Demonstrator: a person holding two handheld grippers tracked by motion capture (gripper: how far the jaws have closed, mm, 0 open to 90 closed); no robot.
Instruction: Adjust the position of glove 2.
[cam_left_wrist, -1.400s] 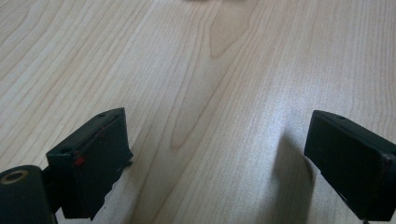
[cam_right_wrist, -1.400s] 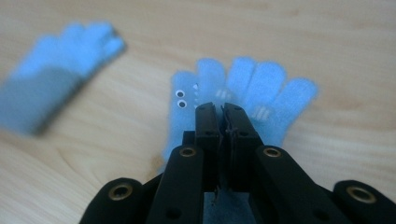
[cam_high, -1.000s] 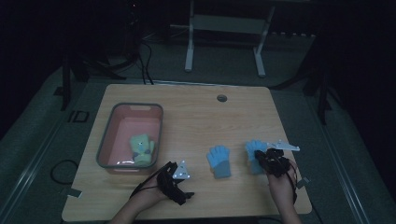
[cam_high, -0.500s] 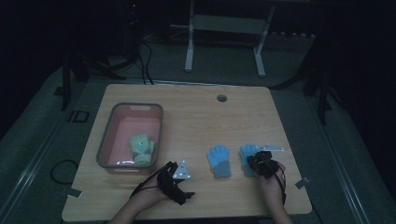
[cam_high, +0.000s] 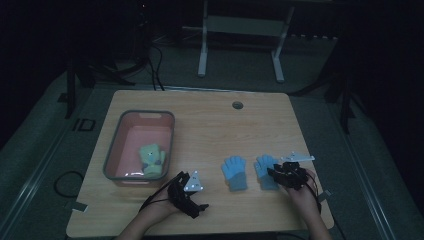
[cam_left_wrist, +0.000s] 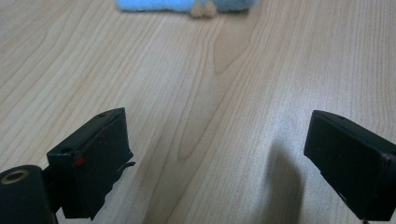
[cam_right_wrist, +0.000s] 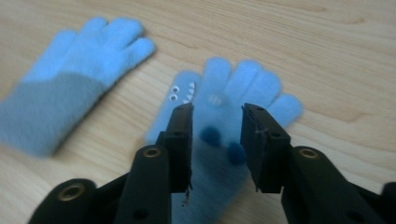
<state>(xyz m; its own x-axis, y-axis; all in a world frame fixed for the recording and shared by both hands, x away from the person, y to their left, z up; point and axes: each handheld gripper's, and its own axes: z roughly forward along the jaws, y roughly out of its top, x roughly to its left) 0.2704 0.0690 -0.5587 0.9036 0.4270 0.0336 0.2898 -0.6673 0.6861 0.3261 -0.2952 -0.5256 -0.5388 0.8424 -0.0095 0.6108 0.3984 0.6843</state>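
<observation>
Two blue gloves flat on table (cam_high: 210, 125), near-right: plain glove (cam_high: 234, 171) left of monster glove (cam_high: 265, 170). R gripper (cam_right_wrist: 215, 123) over monster glove, part-open, holding nothing. L gripper (cam_left_wrist: 217, 158) wide open, empty, near edge.

Wooden table (cam_high: 210, 125) with pink bin (cam_high: 121, 135) and two blue gloves (cam_high: 235, 172).

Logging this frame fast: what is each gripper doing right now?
Left gripper: open, jaws wide apart over bare wooden table, holding nothing.
Right gripper: open, jaws either side of the fuzzy blue monster-face glove, not clamped.
</observation>
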